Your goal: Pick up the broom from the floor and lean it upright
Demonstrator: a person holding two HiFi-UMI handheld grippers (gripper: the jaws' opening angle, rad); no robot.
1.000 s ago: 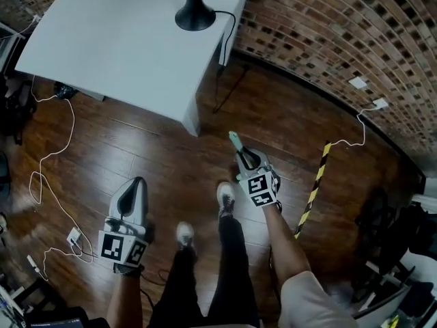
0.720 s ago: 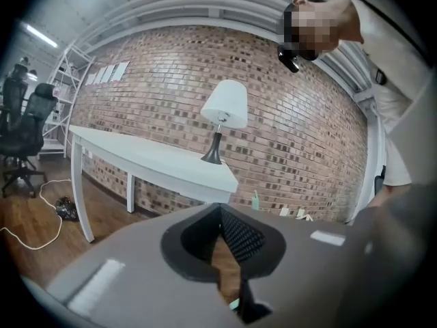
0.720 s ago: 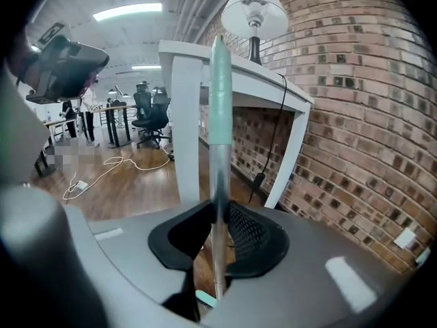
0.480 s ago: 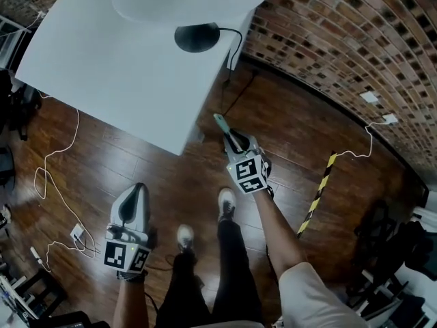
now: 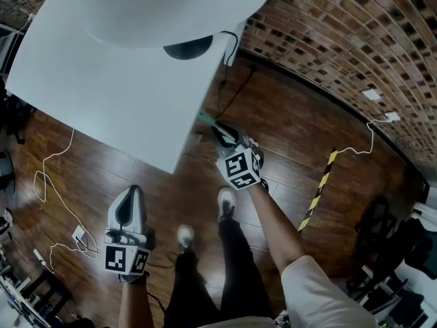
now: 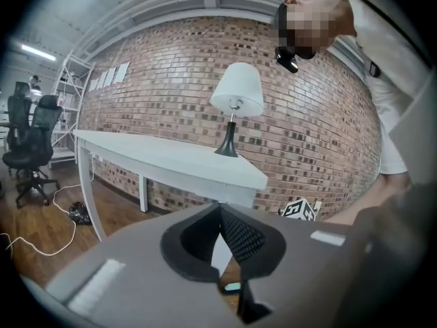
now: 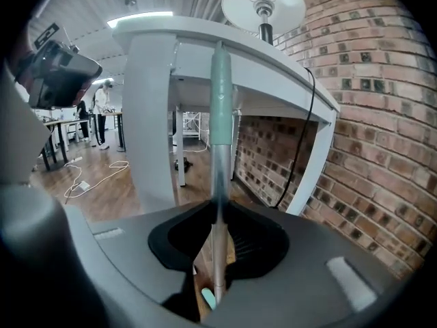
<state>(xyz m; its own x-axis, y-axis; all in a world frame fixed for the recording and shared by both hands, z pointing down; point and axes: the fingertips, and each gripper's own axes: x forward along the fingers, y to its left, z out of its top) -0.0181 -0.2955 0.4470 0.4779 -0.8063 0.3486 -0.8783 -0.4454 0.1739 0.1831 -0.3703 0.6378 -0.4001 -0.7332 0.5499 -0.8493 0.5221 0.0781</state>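
My right gripper (image 5: 217, 130) pinches the broom (image 7: 220, 101) between its jaws, shaft nearly upright with its top near the bench (image 5: 89, 94) edge, while my left gripper (image 5: 132, 193), jaws pressed together and empty, hangs well apart.

Overhead strip lights (image 7: 140, 17) lit the room evenly, bleaching the white table (image 5: 102, 94) and laying a soft sheen on the dark wood floor (image 5: 293, 125). Fisheye lenses bowed the brick wall (image 6: 321, 135) and blackened the corners. The broom handle (image 7: 220, 115) stood sharp, while the nearest foreground blurred in both gripper views.
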